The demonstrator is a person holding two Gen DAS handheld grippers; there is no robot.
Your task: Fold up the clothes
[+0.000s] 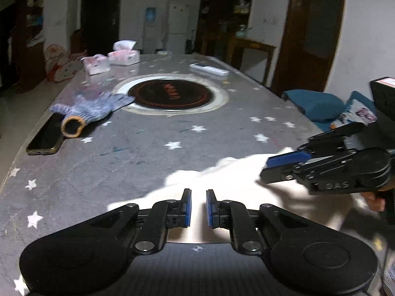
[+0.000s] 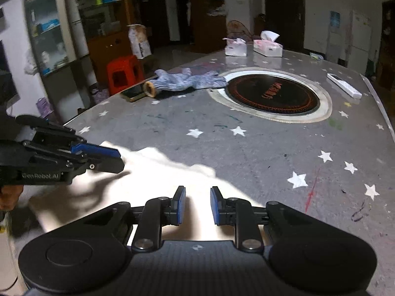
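- Left gripper (image 1: pixel 198 208): jaws stand slightly apart with a narrow gap; nothing sits between the blue pads. It hangs over the near part of the white garment (image 1: pixel 222 180).
- Right gripper (image 2: pixel 197 206): jaws part open, gap a little wider, nothing held. It also hangs over the white garment, which is overexposed, so folds cannot be read.
- Garment position: spread flat on the near end of the grey star-patterned table (image 1: pixel 138 153), under both grippers.
- The two grippers sit near each other, each showing at the edge of the other's view.
- Mid-table: a round black hotplate (image 1: pixel 170 93) set in a pale ring.
- Beside the ring: a blue knitted glove (image 1: pixel 93 108), its cuff touching a dark phone (image 1: pixel 47 135).
- Far end: two tissue boxes (image 1: pixel 123 56) and a white remote (image 1: pixel 209 70).
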